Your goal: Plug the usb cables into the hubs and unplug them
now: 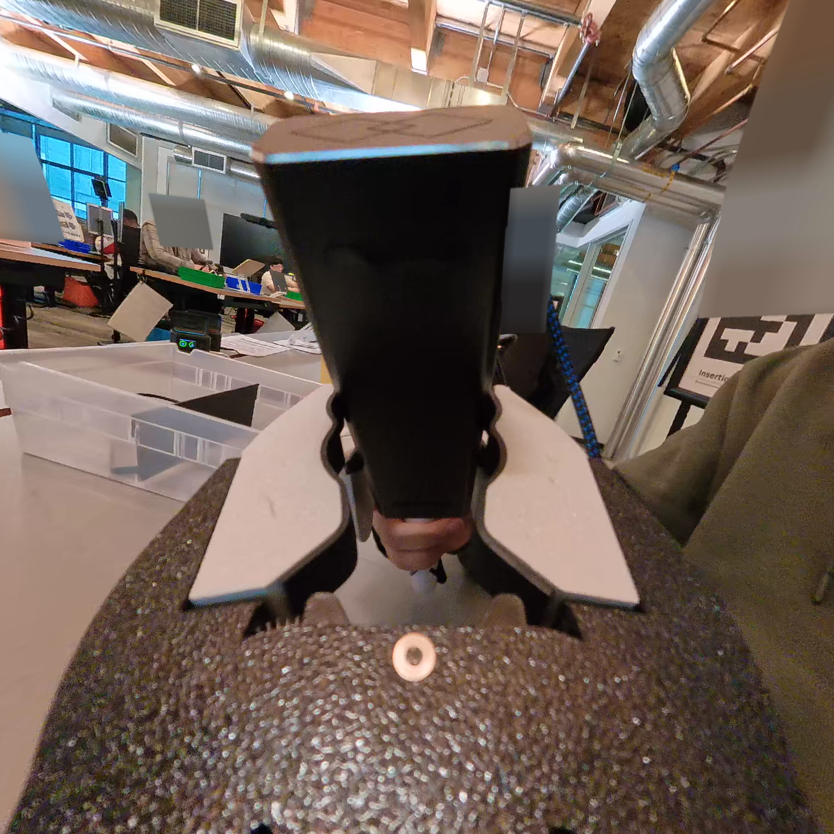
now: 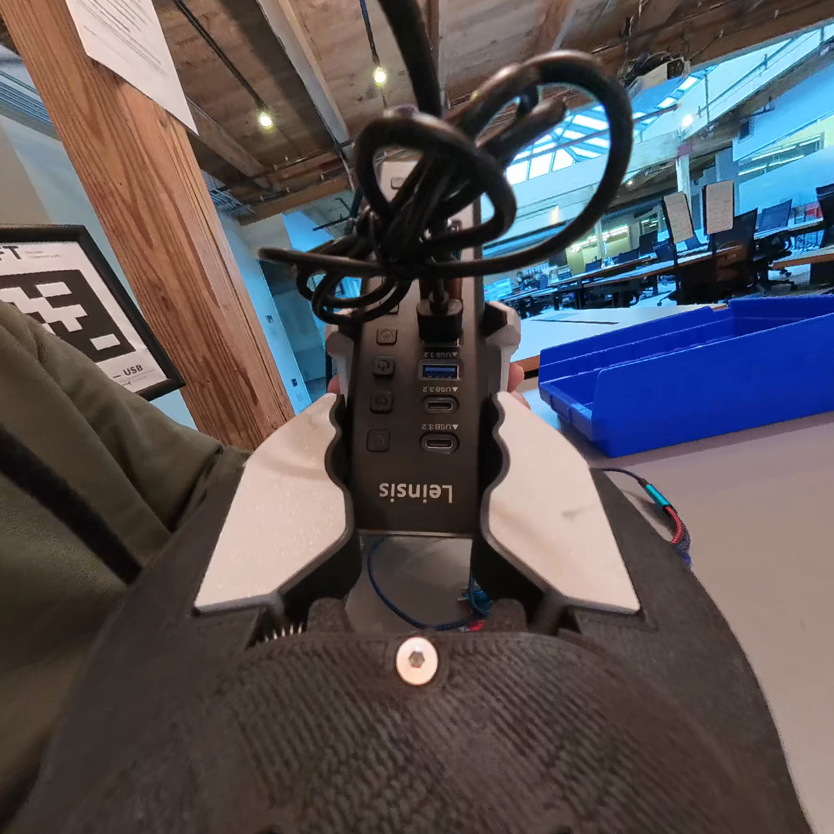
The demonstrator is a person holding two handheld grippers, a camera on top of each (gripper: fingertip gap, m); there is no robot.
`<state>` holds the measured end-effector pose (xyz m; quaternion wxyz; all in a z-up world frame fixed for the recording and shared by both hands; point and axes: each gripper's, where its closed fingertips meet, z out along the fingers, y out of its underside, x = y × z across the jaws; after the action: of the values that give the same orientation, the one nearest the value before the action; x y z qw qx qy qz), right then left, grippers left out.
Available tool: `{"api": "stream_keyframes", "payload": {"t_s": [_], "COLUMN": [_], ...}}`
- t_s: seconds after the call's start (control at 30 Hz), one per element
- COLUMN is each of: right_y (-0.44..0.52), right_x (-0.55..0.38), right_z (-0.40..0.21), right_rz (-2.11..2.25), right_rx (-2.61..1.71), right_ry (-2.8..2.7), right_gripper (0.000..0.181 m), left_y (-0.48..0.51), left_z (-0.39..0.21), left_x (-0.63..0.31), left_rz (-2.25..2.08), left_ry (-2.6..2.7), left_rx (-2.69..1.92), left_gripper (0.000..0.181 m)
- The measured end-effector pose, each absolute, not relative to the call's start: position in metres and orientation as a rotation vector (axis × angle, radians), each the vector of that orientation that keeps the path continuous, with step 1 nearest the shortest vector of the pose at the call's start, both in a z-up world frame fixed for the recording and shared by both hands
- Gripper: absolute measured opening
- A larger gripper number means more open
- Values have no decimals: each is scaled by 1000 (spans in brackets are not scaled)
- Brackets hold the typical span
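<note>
Black, smooth and slab-shaped: USB hub [image 2: 413, 433] pinched upright between the white-faced fingers [image 2: 280, 505] of the right gripper [image 2: 413, 456], wavy black pads pressed against both long edges. Facing the right wrist camera: a column of round buttons [image 2: 382, 383] beside a column of ports, one blue rectangular socket [image 2: 438, 371] above two oval ones. Plugged into the top visible port, a black USB plug [image 2: 438, 319], its glossy black cable [image 2: 451, 194] bunched in tangled loops above the hub. Farther up the hub, a second pair of pale fingers, apparently the other gripper, though blurred.

Seen from the left wrist camera: plain matte back of the same hub [image 1: 397, 316], widening toward a rounded top edge, clamped between the left gripper [image 1: 408, 456] and its white fingers [image 1: 289, 505], closed on the hub's sides. Below the hub, a hand [image 1: 417, 539] partly hidden.

Grey tabletop [image 2: 744, 496] carrying a braided red-and-blue cable with a teal connector [image 2: 668, 510], a blue plastic bin [image 2: 686, 374], and a clear divided bin [image 1: 135, 406]. Olive sleeve [image 1: 744, 474] at the side. Wooden post [image 2: 149, 216] behind.
</note>
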<state>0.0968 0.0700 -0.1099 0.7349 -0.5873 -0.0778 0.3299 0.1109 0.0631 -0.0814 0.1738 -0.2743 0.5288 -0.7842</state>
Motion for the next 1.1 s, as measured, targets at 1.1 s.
{"api": "stream_keyframes", "payload": {"t_s": [1.1], "right_y": [78], "right_x": [101], "right_z": [-129], "right_rz": [659], "right_rx": [-1352], "right_ry": [-229], "right_gripper": [62], "left_y": [59], "left_z": [-121], "left_x": [117], "left_rz": [-1977], "left_ry": [1712], "left_rx": [-919], "left_gripper": [60]}}
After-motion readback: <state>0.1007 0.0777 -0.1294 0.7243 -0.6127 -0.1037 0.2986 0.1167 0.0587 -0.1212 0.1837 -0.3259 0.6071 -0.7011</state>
